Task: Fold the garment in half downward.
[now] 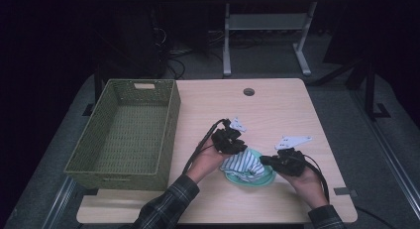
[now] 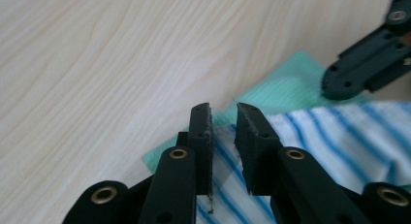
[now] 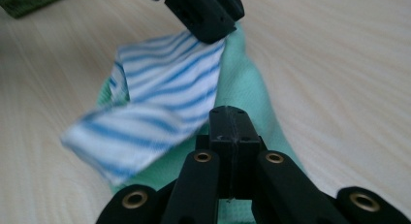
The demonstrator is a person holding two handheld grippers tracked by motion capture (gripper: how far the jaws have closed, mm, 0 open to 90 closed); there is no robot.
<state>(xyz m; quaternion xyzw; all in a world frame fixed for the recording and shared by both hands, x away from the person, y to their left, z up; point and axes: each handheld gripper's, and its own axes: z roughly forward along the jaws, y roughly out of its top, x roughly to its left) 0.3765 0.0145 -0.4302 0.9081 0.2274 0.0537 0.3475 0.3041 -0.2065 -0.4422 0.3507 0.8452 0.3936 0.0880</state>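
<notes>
High view shows no readable writing: beside the basket (image 1: pixel 124 135), left gripper (image 1: pixel 236 147) jaws stand slightly parted over the striped cloth (image 1: pixel 242 165), right gripper (image 1: pixel 265 160) jaws closed together.

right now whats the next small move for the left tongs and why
Probably close the left tongs the rest of the way on the striped cloth. Its edge lies between the jaws, which stand slightly apart, so nothing is pinched yet. The right tongs are shut on the green cloth underneath, which should stay down as the striped one lifts.
</notes>
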